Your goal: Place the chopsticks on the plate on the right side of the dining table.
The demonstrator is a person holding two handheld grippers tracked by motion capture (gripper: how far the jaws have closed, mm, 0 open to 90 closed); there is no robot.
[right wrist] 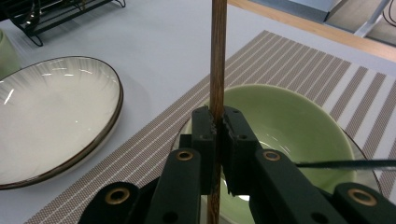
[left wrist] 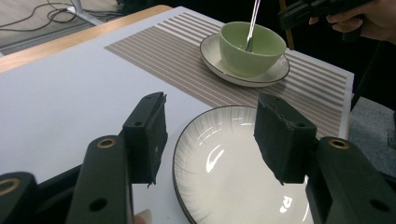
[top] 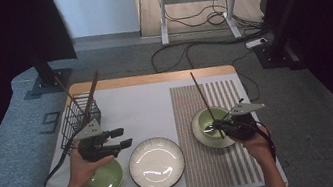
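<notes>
2 tools, right tool (right wrist: 218, 122) clamped on chopstick (right wrist: 217, 56) above green bowl (right wrist: 289, 116), left tool (left wrist: 210, 135) apart over white plate (left wrist: 233, 172).

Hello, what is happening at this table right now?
A person is setting a table with two hand-held claws. The right claw is shut on a wooden chopstick, held upright above the green bowl on the striped placemat. The left claw hangs open over the white plate.
</notes>
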